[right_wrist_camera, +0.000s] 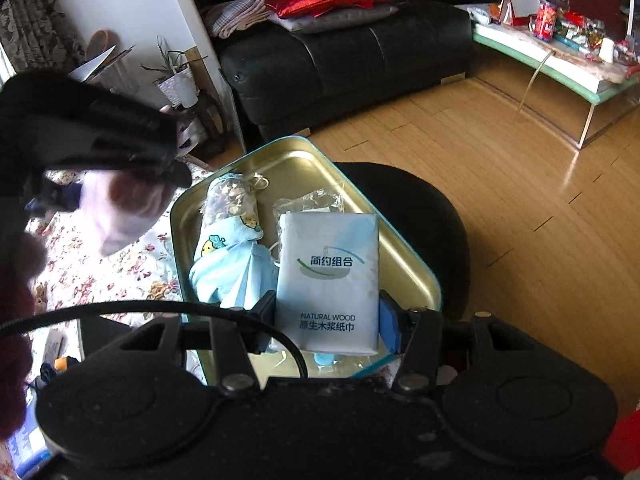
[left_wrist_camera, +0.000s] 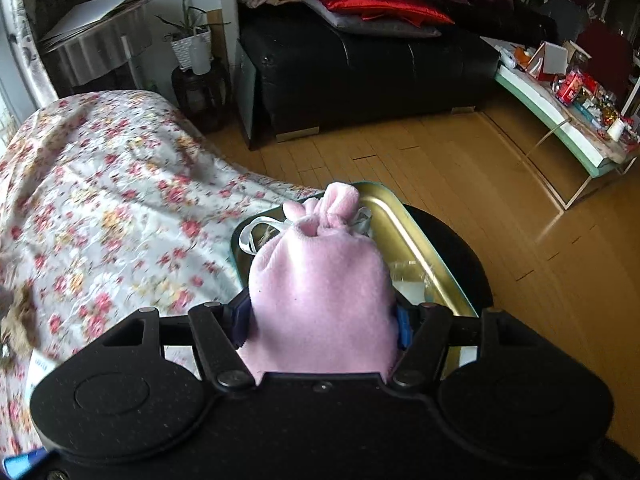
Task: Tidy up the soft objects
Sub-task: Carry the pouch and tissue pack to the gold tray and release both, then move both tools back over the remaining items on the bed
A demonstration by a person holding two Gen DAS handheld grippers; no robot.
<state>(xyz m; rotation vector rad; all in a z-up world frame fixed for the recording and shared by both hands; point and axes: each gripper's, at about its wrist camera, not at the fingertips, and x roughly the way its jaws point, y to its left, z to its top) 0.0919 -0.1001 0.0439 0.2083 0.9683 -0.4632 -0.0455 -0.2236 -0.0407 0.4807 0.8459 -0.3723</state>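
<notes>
Pink pouch clamped in left gripper above tin; right gripper grips tissue pack.

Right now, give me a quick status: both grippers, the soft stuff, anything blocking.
Left gripper shut on pink pouch, above tin tray. Right gripper shut on tissue pack over tray. Blue cloth already inside; space tight.

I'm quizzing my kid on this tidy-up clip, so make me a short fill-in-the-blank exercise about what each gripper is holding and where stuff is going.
1. The left gripper is shut on a plush drawstring pouch coloured ____.
2. The right gripper is shut on a pack of ____.
3. The metal tin has a ____ coloured inside.

Missing words: pink; tissues; gold
</notes>
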